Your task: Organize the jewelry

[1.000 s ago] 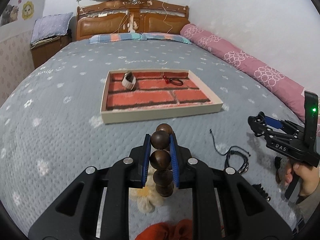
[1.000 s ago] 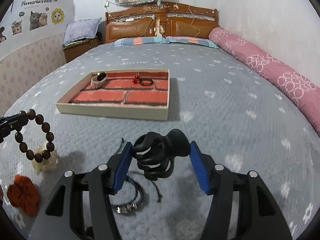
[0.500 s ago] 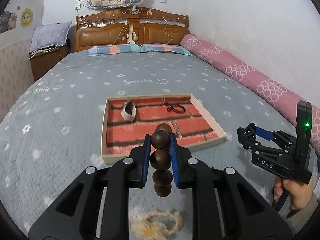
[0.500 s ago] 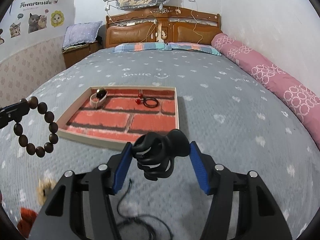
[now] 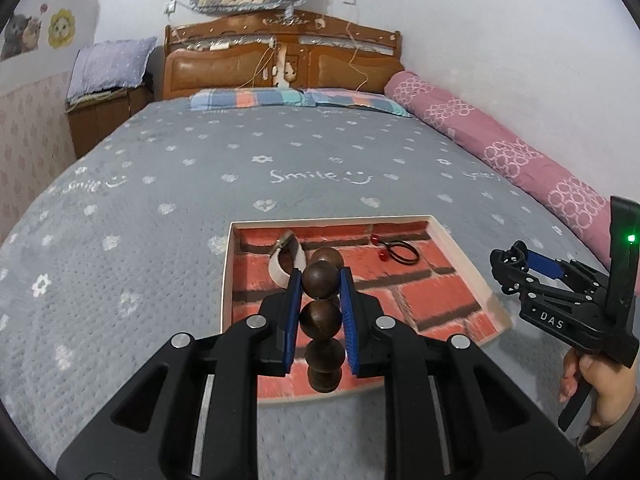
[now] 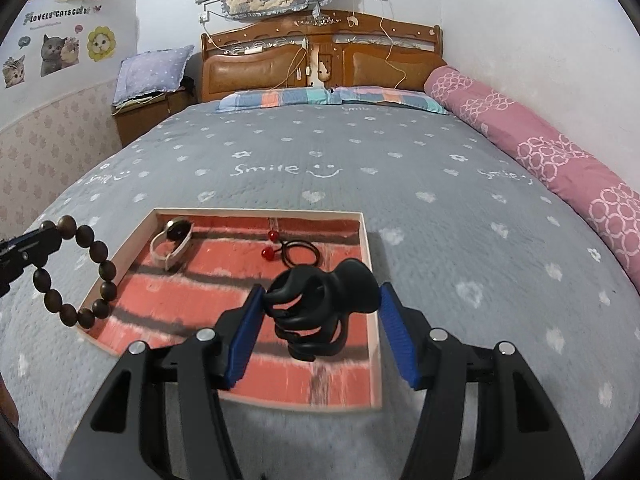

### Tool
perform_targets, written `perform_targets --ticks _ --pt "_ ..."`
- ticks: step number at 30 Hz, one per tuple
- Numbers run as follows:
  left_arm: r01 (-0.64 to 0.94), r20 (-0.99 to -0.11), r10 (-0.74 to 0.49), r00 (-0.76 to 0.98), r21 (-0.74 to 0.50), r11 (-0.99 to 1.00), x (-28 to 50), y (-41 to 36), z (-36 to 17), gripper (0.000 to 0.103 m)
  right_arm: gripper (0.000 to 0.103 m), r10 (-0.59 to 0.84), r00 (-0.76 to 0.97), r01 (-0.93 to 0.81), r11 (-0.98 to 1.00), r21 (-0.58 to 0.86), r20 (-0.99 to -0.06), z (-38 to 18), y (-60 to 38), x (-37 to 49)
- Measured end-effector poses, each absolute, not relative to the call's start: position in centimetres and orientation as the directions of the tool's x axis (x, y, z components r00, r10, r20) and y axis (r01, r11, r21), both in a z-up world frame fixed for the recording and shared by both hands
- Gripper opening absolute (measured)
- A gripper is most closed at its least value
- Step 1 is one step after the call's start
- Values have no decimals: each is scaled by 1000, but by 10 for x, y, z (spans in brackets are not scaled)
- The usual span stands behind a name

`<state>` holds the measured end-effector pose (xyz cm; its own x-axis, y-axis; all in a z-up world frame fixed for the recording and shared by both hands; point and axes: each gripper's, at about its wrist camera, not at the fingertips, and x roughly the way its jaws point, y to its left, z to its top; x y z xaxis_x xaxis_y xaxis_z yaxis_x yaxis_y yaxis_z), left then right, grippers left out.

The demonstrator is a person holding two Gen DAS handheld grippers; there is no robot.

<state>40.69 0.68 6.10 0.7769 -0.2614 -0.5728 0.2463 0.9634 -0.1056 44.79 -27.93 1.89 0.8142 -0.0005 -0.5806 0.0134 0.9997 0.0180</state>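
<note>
Two items in transit: a wooden bead bracelet and a black claw hair clip, one per gripper, both held above the tray.
Left gripper: pads pressed together on the bracelet, pinching two beads; the remaining beads hang below the pads (the full loop shows in the right wrist view).
Right gripper: jaws held part-way apart, clamped on the hair clip across its width.
Tray: shallow, brick-patterned floor, pale rim, resting on the grey bedspread.
Done so far: a watch with a pale strap lies in the tray's far left corner; a black hair tie with red beads lies near the far edge, apart from the watch.
Left to do: both carried items are not yet set down; whether more items wait elsewhere on the bed cannot be told from these views.
Open room: the near half of the tray floor is bare, judged sufficient for both items side by side.
Edges: the rim is low but raised, so the hanging beads should clear the near wall before lowering (a snag there is the likeliest fault).
Gripper spacing: the two grippers sit near each other over the tray but apart, not touching.
</note>
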Motion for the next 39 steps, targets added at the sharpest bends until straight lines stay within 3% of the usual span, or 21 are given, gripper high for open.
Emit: perform_targets --ticks 14,39 --pt "227 -618 -239 749 -100 969 476 9 27 18 58 -24 777 35 999 5 -628 -8 -268 528" --pt "163 -675 -174 717 -80 983 525 18 -7 18 58 -59 693 55 998 -29 -719 -43 -273 558"
